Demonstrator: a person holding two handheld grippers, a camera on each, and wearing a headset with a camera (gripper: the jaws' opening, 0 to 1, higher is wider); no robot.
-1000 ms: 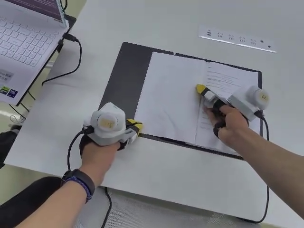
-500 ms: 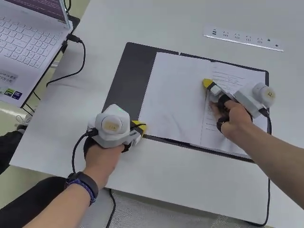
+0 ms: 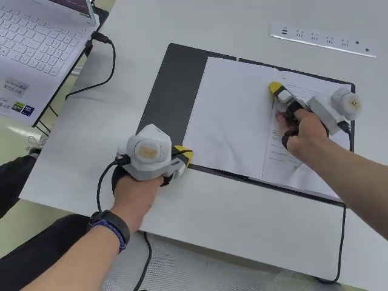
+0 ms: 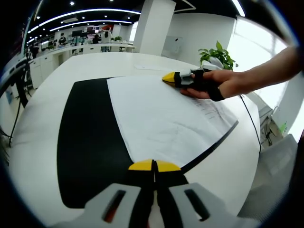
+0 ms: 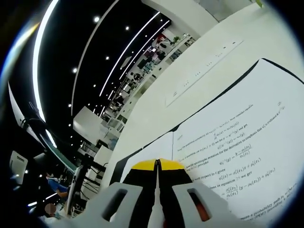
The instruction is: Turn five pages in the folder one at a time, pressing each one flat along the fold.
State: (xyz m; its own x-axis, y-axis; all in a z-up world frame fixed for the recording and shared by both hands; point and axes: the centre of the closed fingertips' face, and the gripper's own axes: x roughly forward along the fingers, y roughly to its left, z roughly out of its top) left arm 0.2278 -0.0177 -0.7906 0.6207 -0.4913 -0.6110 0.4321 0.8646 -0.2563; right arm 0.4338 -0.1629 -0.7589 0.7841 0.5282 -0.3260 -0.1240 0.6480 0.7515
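Note:
The black folder (image 3: 163, 97) lies open on the white table, a blank turned page (image 3: 233, 115) over its middle and a printed page (image 3: 303, 151) on the right. My right gripper (image 3: 276, 88) is shut, its yellow tips down on the paper at the fold near the folder's top edge. In the right gripper view the shut tips (image 5: 157, 165) sit just below the fold, printed text (image 5: 237, 156) to the right. My left gripper (image 3: 183, 156) is shut too, resting on the folder's near left edge; its tips (image 4: 154, 166) touch the blank page's (image 4: 156, 118) near corner. The right gripper (image 4: 172, 77) shows far off there.
A white laptop (image 3: 36, 48) stands at the far left with a black cable (image 3: 91, 85) running toward the folder. A power strip (image 3: 321, 39) lies at the back right. A gripper cable (image 3: 345, 182) trails off the right side. Bare table lies in front of the folder.
The right gripper has slid along the fold toward the folder's far edge. The left gripper has stayed at the near corner. The camera has shifted.

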